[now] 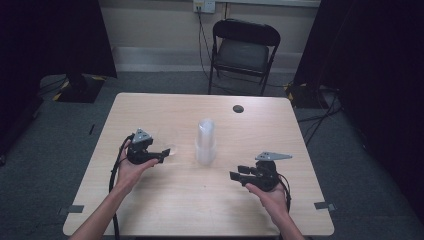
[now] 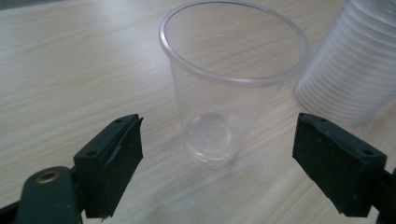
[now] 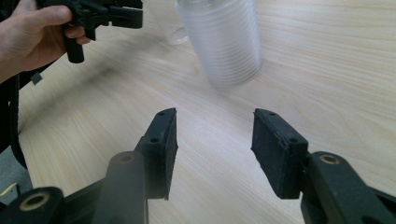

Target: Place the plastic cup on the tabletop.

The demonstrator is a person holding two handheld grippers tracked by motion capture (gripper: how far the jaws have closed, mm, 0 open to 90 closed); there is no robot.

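1. Currently your left gripper [image 2: 219, 154] is spread wide around a single clear cup [image 2: 229, 79] (upright, untouched).
2. Your right gripper [image 3: 215, 149] gapes empty, aimed at the cup stack [image 1: 205, 141] mid-table [image 1: 165, 107].

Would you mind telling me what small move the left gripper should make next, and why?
Probably ease the left gripper forward so its jaws come either side of the single clear cup, then close gently. The jaws stand wide open, short of the cup and not touching it. The cup is upright on the table, apart from the stack of cups, so it looks free to take.
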